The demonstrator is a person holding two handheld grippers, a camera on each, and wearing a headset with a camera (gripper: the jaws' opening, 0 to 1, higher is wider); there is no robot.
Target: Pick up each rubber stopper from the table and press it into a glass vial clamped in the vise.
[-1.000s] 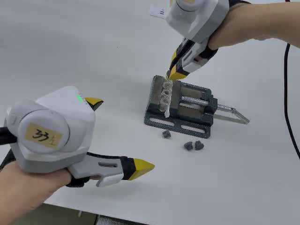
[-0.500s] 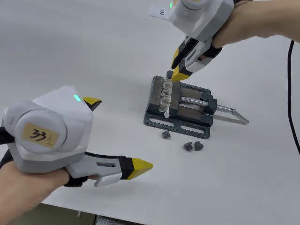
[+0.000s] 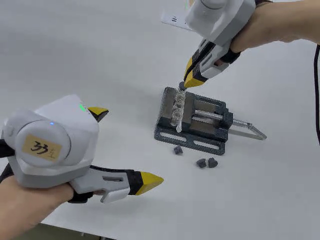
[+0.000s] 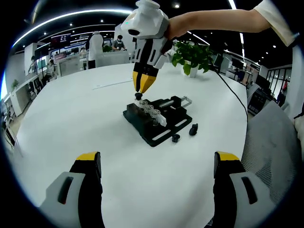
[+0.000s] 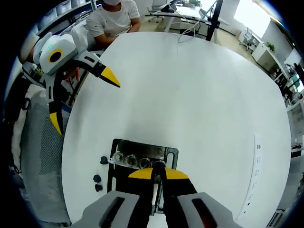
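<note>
Rubber stopper, small and dark, sits pinched between the nearly closed yellow tips of the right gripper, above centre of the head view. It hangs just over the far end of the row of glass vials clamped in the vise. To seat it well, I'd square it over one vial mouth and push straight down. Three loose stoppers lie just below the vise. The left gripper, lower left, is spread wide and empty.
</note>
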